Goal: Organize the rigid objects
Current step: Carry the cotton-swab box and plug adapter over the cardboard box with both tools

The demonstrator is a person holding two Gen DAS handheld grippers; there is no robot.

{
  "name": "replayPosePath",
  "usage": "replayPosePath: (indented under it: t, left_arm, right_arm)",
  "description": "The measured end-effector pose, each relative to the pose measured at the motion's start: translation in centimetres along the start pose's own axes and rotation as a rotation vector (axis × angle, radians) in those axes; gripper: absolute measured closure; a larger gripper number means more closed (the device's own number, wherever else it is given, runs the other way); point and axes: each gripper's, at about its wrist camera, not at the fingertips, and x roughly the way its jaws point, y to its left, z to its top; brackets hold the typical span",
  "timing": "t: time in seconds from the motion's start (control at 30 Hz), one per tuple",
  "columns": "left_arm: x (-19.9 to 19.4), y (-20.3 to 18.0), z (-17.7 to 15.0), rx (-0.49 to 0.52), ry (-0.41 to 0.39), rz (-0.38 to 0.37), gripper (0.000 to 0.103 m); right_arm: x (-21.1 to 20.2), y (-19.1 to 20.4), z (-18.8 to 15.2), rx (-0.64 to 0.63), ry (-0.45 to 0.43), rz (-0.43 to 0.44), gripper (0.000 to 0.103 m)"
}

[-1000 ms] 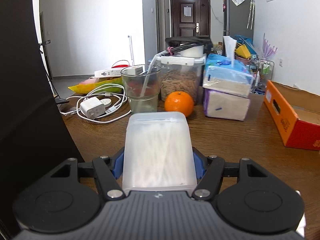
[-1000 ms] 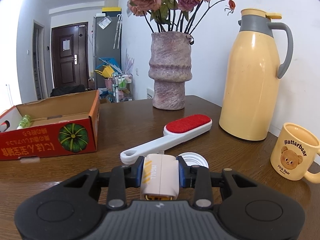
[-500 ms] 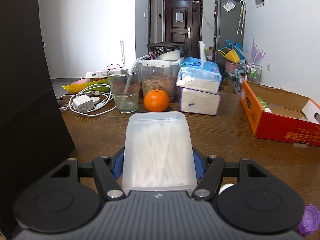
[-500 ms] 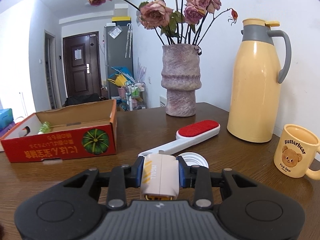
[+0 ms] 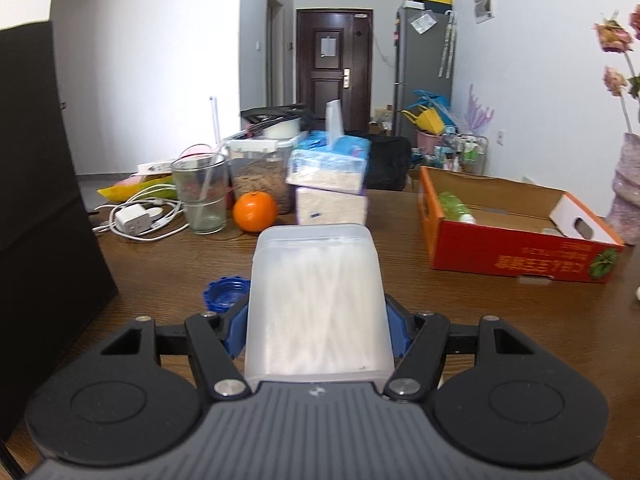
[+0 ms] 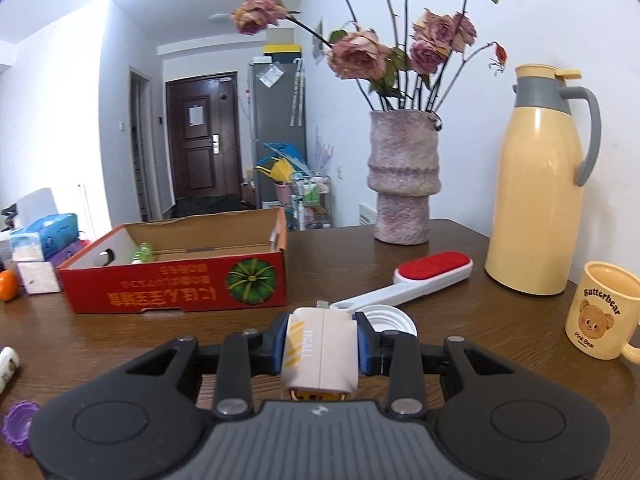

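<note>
Above the wooden table [image 5: 500, 320], my left claw [image 5: 316, 320] clamps a cotton-swab box [image 5: 316, 300], long axis pointing forward; my right claw [image 6: 320, 344] clamps a beige charger [image 6: 320, 348], likewise lengthwise.

On your right, a speckled pink vase [image 6: 404, 184] of dried roses [image 6: 360, 54] stands on the wooden desk [image 5: 520, 340] near a cream thermos jug [image 6: 538, 196], with a bear-printed mug [image 6: 600, 312] just beside the jug. To your left, an orange [image 5: 255, 212] sits between a drinking glass [image 5: 200, 196] and two stacked tissue packs [image 5: 330, 168]. A white plug and coiled cable [image 5: 138, 216] lie left of the glass. Behind, you face a dark door [image 5: 334, 64] and a grey fridge [image 5: 424, 76].
</note>
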Motion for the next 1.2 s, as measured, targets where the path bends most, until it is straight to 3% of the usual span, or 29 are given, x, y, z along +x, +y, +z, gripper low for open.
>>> replayPosePath:
  t: [0.67, 1.2]
  left_arm:
    - [-1.9, -9.7, 0.2, 0.031, 0.002, -0.15, 0.037]
    - [-1.0, -14.4, 1.2, 0.047, 0.01, -0.183, 0.037]
  right_arm:
    - [-1.6, 3.5, 0.4, -0.04, -0.001, 0.146, 0.071]
    - [-1.0, 5.5, 2.0, -0.062, -0.004, 0.211, 0.071]
